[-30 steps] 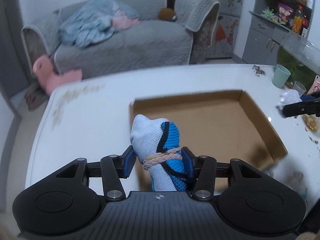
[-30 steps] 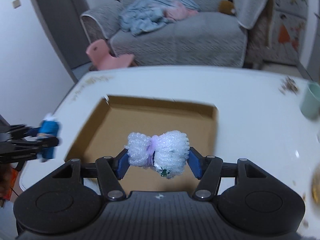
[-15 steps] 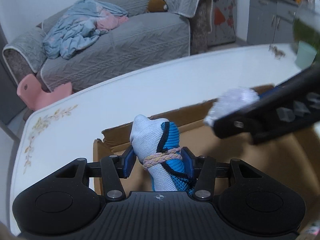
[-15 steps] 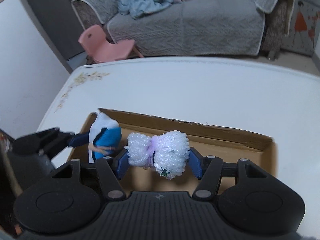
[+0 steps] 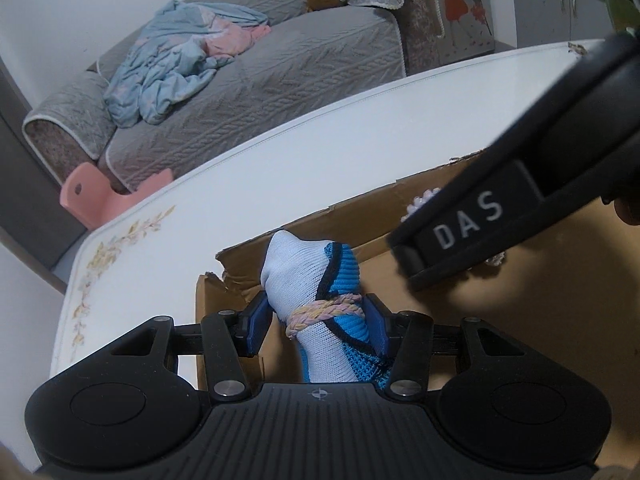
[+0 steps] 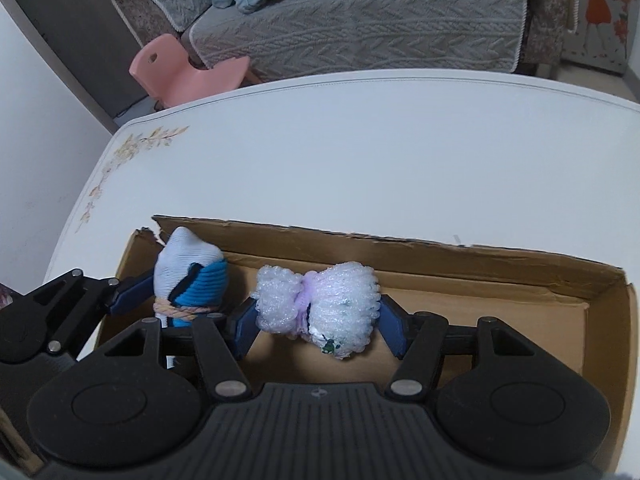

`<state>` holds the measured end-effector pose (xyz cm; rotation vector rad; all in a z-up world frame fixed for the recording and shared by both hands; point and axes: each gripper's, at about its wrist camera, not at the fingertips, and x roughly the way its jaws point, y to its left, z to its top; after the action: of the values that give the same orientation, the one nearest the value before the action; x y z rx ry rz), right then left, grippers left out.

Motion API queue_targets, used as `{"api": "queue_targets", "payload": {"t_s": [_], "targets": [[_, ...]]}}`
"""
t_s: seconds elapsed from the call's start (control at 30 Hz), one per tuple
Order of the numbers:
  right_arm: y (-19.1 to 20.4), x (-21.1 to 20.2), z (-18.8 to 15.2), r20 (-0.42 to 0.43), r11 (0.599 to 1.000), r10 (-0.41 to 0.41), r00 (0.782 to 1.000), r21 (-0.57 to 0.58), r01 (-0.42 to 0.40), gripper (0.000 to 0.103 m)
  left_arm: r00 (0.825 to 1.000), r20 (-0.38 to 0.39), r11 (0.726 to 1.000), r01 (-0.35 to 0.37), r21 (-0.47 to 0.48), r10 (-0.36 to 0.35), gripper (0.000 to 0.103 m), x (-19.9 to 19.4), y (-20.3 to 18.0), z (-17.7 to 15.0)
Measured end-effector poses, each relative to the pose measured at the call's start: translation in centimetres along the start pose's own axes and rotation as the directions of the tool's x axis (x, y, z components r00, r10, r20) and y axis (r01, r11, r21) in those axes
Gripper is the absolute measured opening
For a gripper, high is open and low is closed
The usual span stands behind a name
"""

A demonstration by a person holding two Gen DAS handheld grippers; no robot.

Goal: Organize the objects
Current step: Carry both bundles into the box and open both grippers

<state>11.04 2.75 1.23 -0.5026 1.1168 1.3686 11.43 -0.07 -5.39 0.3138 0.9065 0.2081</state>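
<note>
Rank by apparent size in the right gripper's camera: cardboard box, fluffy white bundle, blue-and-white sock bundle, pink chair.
1. cardboard box, plainly the largest.
2. fluffy white bundle.
3. Blue-and-white sock bundle and pink chair look alike; the chair is much farther off, so no ranking between them.

A home living room: a grey sofa (image 5: 256,92) strewn with clothes (image 5: 172,60) behind a white table (image 6: 340,152).

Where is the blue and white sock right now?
The sock is pinched in the left gripper, over the cardboard box's left end, beside the fluffy white bundle.
</note>
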Motion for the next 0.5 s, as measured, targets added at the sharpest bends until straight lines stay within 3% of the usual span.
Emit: {"api": "queue_targets", "payload": {"t_s": [0.13,0.23,0.5], "targets": [[0.1,-0.7,-0.1,0.003,1.0,0.029,1.0,0.01,-0.029,0.068,1.0,0.001,1.0,-0.021,0.002,0.021,0.061,0.0,-0.2,0.3],[0.4,-1.1,-0.2,0.009,0.999,0.047,0.999,0.017,-0.048,0.071,1.0,0.009,1.0,-0.026,-0.004,0.026,0.071,-0.3,-0.1,0.5],[0.3,-2.0,-0.1,0.013,0.997,0.068,0.998,0.02,-0.068,0.071,1.0,0.023,1.0,-0.02,-0.023,0.021,0.077,-1.5,0.2,0.8]]}}
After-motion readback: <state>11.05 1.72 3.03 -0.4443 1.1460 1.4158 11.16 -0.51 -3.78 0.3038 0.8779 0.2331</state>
